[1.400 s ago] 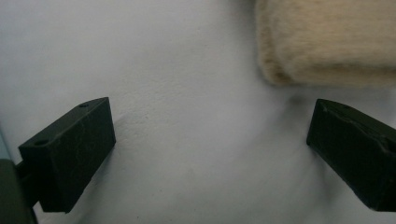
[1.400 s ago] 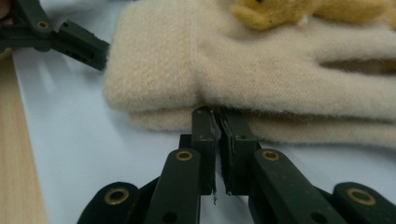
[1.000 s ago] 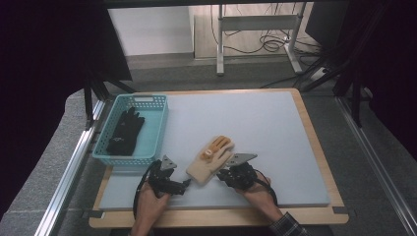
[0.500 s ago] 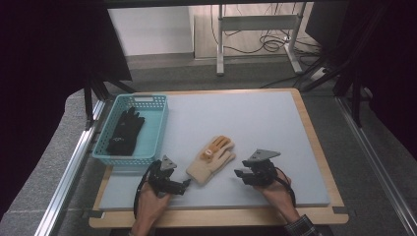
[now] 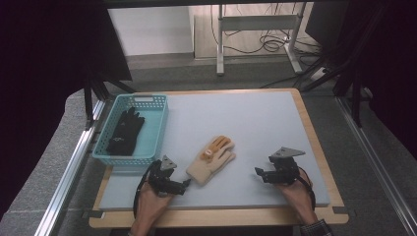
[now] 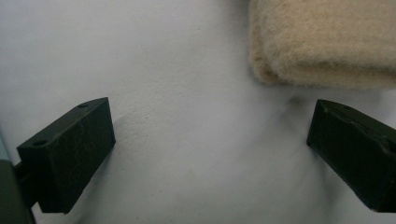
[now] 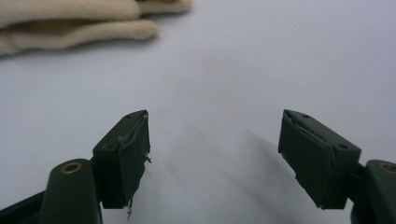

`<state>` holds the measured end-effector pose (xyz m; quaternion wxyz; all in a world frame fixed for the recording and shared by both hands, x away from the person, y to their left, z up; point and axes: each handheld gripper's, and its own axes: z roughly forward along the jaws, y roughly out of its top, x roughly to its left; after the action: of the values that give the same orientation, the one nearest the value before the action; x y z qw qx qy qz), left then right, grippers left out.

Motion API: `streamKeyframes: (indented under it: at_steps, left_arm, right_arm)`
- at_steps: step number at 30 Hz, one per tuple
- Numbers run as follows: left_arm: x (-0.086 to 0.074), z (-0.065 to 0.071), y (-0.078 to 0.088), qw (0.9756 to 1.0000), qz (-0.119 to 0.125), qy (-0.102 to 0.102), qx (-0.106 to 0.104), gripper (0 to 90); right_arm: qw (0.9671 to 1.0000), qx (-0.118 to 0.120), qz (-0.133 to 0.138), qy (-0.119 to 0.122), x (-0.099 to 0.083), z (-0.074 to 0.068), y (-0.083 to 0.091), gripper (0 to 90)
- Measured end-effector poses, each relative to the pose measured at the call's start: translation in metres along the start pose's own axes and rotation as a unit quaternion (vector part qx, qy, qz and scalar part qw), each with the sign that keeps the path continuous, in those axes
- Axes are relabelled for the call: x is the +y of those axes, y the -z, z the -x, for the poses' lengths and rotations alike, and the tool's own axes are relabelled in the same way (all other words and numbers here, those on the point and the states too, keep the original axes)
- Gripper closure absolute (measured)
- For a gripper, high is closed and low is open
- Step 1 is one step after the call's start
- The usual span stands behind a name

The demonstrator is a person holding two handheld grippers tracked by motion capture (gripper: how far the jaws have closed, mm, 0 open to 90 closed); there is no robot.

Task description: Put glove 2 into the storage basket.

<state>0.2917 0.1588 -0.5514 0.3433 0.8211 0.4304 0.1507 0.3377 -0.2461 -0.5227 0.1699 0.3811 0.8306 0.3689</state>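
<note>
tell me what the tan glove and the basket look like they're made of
Tan glove: looks like soft knit or fleece, matte; the left gripper view shows a fuzzy nap at its cuff. The orange patches on its fingers could be a grip coating, hard to tell. Basket: likely moulded plastic, light blue, going by its slotted walls.

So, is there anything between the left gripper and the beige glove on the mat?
Nothing visible. The left gripper sits just beside the cuff end of the beige glove, jaws open, with bare mat between them. The glove's cuff lies just ahead of the jaws, toward the right one.
</note>
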Motion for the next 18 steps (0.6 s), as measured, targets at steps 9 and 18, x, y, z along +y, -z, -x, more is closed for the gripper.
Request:
streamKeyframes:
  at_steps: [9,18]
  left_arm:
    - [0.0000,-0.0001,0.0000,1.0000,0.000,0.001,-0.001,1.4]
    - [-0.0004,-0.0012,0.0011,1.0000,0.001,0.002,-0.005,2.1]
  right_arm:
    - [0.9998,-0.017,-0.006,0.003,-0.0096,0.0106,-0.0004,22.1]
    - [0.9997,-0.023,-0.007,0.010,-0.0102,0.0088,-0.0014,21.1]
